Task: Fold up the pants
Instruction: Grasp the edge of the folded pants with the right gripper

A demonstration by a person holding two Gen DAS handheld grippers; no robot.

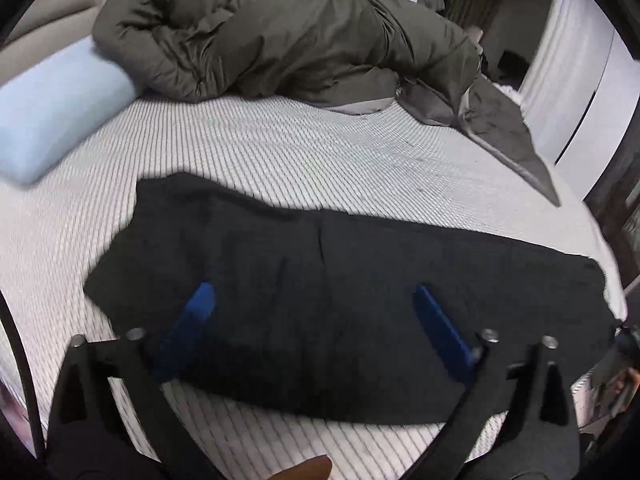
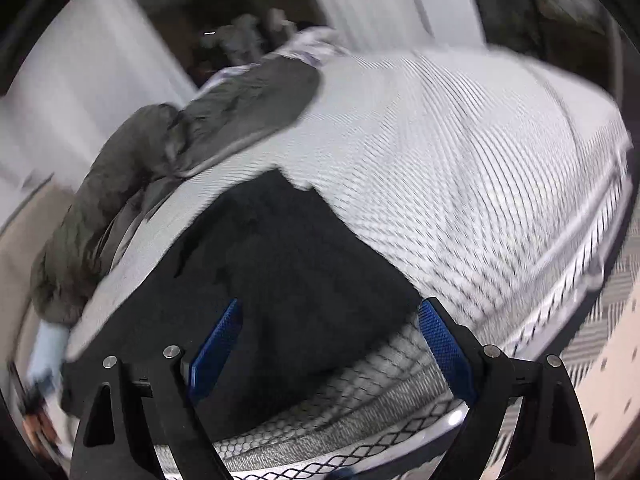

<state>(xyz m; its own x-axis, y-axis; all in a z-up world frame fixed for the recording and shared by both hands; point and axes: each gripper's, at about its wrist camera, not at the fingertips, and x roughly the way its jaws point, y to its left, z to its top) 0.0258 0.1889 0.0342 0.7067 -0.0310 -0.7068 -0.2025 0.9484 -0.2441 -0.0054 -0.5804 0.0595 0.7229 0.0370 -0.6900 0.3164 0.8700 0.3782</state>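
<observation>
Dark pants (image 1: 320,300) lie flat across the white ribbed mattress (image 1: 280,152), stretched from left to right. My left gripper (image 1: 314,292) is open, its blue pads (image 1: 200,308) hovering over the middle of the pants, holding nothing. In the right wrist view the pants (image 2: 280,272) end near the mattress (image 2: 460,160) edge. My right gripper (image 2: 330,308) is open over that end, with one blue pad (image 2: 218,340) above the fabric and the other above the mattress side. This view is blurred.
An olive-grey duvet (image 1: 288,36) is bunched at the far side of the bed; it also shows in the right wrist view (image 2: 168,152). A light blue pillow (image 1: 56,112) lies at the far left. White wardrobe doors (image 1: 576,80) stand to the right. Patterned floor (image 2: 600,340) lies beyond the mattress edge.
</observation>
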